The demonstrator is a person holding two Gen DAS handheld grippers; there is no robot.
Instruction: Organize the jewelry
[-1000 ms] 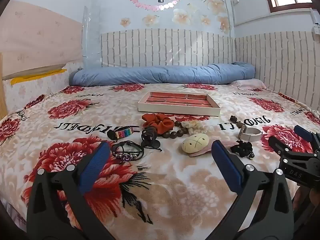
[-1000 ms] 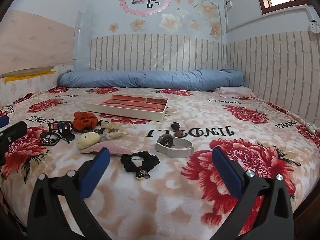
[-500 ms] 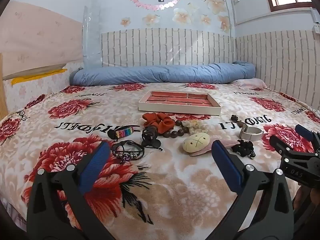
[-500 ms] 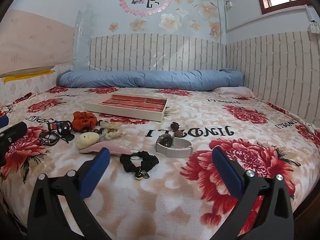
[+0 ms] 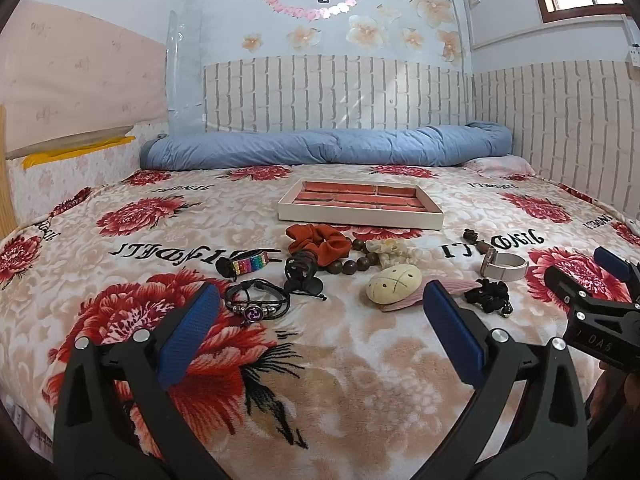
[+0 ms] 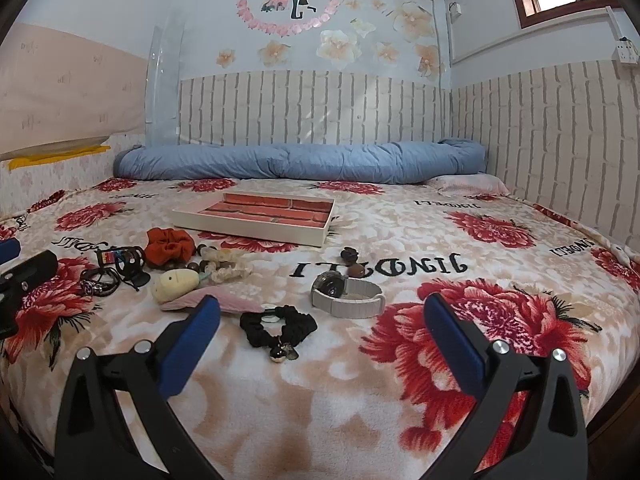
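- Tray [image 5: 360,211] on bed [image 5: 360,360]: red compartments hold nothing.
- Scrunchie [image 5: 318,240], bracelets, watch [image 6: 346,292] lie loose in front of it.
- Left claw [image 5: 320,320], right claw [image 6: 322,322] both spread wide, gripping nothing.

The pink pouch [image 5: 452,288] hides partly behind a blue fingertip [image 5: 448,320]; beads [image 5: 356,258] vanish under the scrunchie [image 5: 320,242]. The right gripper [image 5: 592,280] runs off the frame's edge. The tray [image 6: 248,224] compartments are too small to count.

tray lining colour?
Red-orange lining inside the tray, whose walls are cream; clearest in the left wrist view.
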